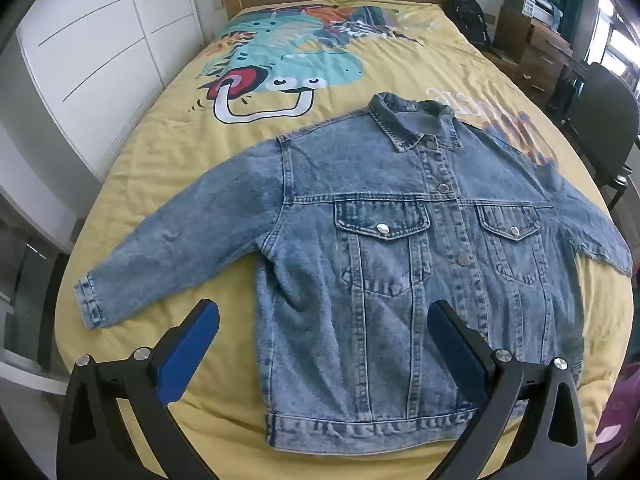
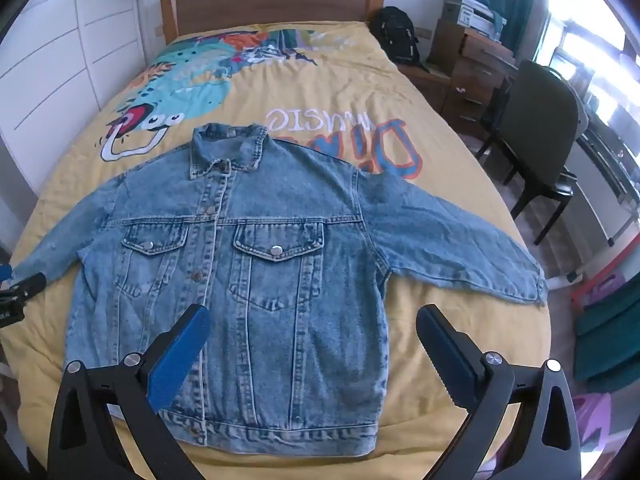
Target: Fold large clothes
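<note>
A blue denim jacket (image 1: 400,248) lies flat and front side up on the yellow bedspread (image 1: 160,160), buttoned, both sleeves spread out to the sides. It also shows in the right wrist view (image 2: 256,248). My left gripper (image 1: 323,316) is open and empty, hovering above the jacket's lower left part near the hem. My right gripper (image 2: 313,322) is open and empty, above the jacket's lower right part. The left gripper's tip (image 2: 24,286) shows at the left edge of the right wrist view, by the left sleeve cuff.
The bed has a wooden headboard (image 2: 272,0) and a cartoon print on the spread (image 1: 280,68). White wardrobe doors (image 1: 92,52) stand to the left. A black backpack (image 2: 396,34), wooden drawers (image 2: 476,68) and a dark chair (image 2: 540,140) stand to the right.
</note>
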Tool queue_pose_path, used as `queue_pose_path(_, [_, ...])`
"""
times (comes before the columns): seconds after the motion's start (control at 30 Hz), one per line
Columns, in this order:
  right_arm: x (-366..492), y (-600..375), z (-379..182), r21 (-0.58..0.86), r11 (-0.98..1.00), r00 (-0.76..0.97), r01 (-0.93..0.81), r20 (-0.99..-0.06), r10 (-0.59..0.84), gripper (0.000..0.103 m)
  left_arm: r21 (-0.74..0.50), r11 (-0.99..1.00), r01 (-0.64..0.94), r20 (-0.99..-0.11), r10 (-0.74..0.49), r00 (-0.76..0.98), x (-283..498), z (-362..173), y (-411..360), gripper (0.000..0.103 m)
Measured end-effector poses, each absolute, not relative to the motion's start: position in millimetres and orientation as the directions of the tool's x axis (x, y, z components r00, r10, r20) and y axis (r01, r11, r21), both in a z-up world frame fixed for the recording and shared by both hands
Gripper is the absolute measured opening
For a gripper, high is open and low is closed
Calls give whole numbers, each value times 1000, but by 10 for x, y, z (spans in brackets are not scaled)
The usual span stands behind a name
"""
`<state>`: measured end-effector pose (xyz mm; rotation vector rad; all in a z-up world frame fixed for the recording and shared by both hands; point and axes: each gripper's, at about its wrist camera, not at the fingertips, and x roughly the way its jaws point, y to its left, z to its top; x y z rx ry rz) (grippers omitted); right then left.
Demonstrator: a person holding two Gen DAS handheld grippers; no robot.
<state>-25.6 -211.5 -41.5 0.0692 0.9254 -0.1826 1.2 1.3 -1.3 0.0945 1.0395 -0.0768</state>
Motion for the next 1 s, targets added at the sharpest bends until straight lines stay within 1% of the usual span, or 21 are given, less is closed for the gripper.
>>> queue_pose_path(0.03, [-254,-2114,-417,-22,983,586,184,-801,-128,103,35,994,108,-875,-22,484,69,-17,36,102])
queue_pose_path(0.2, [-256,-2105,-426,-37,984,579,176,-804,-134,103,31,994,107,-864,-27,503,6,-56,90,102])
queue_pose_path(0.33, [-250,-2076,-410,-33,984,575,175,-808,-129,103,64,991,114,-870,-1,494,11,-89,-12,102])
queue_pose_path(1.0, [-264,-2096,-462,-45,985,556,166,-821,-132,103,69,990,119,-874,2,486,28,-136,2,102])
